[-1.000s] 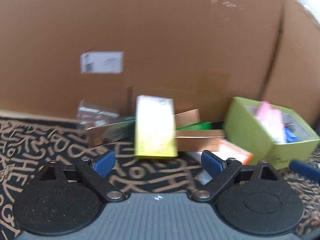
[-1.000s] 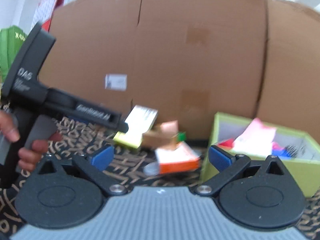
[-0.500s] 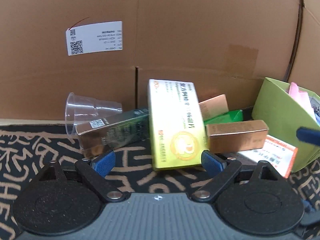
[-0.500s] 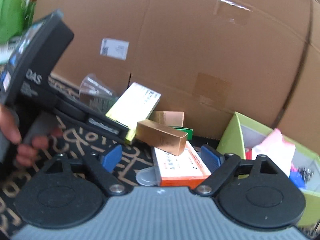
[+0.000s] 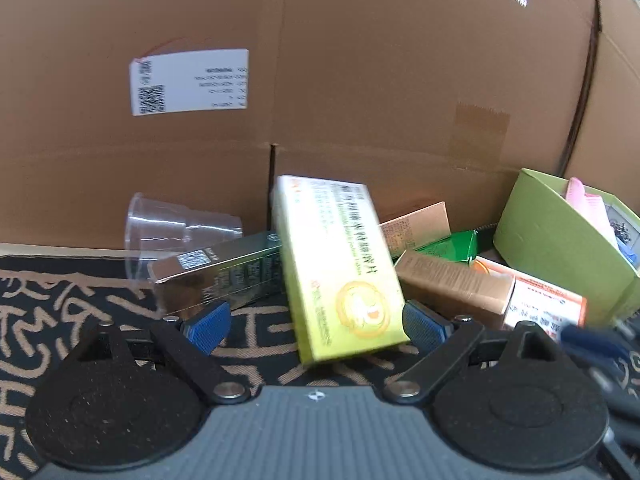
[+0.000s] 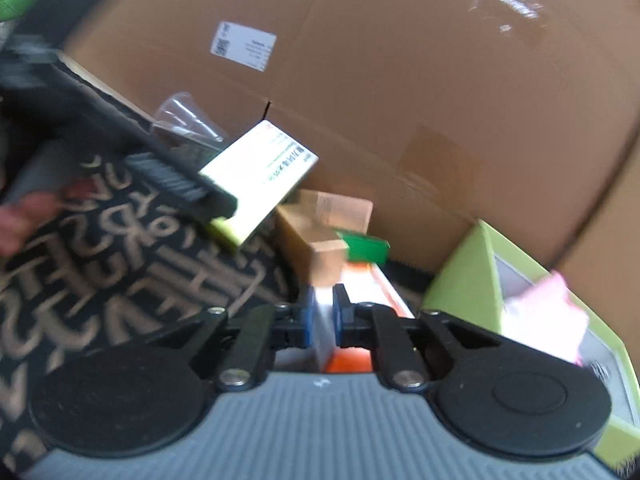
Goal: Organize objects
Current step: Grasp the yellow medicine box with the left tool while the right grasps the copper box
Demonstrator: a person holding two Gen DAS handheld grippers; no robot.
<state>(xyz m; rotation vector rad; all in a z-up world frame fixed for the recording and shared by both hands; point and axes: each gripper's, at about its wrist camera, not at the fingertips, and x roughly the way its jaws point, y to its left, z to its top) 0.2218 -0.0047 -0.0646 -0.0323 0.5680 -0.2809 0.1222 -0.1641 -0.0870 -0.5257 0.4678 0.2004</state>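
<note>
Brown cardboard wall (image 5: 360, 80) behind, white barcode label (image 5: 188, 82) stuck on; black tan-lettered mat (image 5: 60, 300) underneath.

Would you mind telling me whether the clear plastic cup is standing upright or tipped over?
Tipped over. The clear plastic cup lies on its side against the cardboard wall, rim facing left, behind the dark green box.

Six cartons (image 5: 340, 268), one cup (image 5: 176, 228), one green bin (image 5: 560, 236).

yellow-green carton (image 5: 340, 268), lime bin (image 5: 560, 244), black mat with tan lettering (image 5: 60, 300)
</note>
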